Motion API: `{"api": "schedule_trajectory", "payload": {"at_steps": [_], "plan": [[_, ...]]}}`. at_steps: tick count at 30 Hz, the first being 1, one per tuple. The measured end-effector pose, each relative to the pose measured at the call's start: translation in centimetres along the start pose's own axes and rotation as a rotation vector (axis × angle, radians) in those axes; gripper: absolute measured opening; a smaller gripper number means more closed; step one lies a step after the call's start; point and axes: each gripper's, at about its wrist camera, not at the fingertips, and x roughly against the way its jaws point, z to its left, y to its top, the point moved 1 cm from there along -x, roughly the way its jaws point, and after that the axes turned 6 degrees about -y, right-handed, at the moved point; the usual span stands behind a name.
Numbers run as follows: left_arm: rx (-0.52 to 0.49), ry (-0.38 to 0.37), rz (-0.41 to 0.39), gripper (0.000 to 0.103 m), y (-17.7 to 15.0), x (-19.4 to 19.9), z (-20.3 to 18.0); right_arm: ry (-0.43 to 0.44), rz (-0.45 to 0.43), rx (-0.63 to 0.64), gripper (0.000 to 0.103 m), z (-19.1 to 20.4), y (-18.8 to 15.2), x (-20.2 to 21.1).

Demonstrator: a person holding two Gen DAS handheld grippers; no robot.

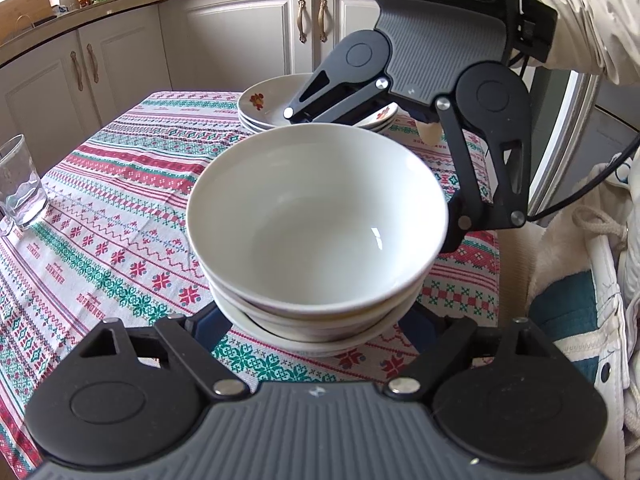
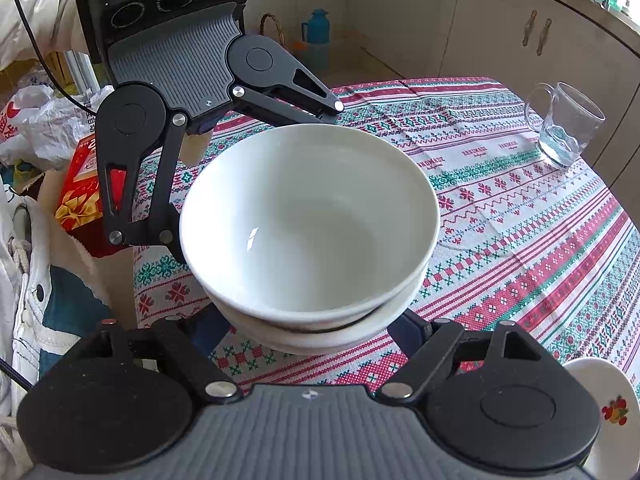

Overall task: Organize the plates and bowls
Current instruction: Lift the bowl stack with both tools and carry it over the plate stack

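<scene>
Cream cabinets (image 1: 240, 40) with brass handles line the room at 11 o'clock, under a cluttered counter (image 1: 100, 0). Daylight falls on the desk's patterned cloth (image 1: 120, 208).

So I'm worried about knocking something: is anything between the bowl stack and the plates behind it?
Only the right tongs, straddling the bowl stack on the side toward the plates. The glass stands off to the side.

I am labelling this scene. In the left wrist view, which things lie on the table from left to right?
Glass mug → stack of white bowls. The flowered plates lie behind the bowls, so I leave them out of the order.
</scene>
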Motion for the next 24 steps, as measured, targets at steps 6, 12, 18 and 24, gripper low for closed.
{"api": "schedule_trajectory", "payload": {"at_steps": [6,12,18,24], "plan": [[0.001,0.008,0.005,0.088,0.1,0.0,-0.2,-0.014,0.003,0.002,0.087,0.3,0.1,0.1],[0.017,0.004,-0.005,0.088,1.0,0.2,-0.5,-0.017,-0.01,0.013,0.087,0.3,0.0,0.9],[-0.011,0.021,-0.013,0.088,3.3,0.2,-1.7,-0.024,-0.038,0.002,0.088,-0.6,-1.0,3.0],[-0.043,0.017,-0.031,0.088,6.8,-0.9,-2.4,-0.05,-0.056,-0.011,0.088,-2.3,-2.5,6.0]]}}
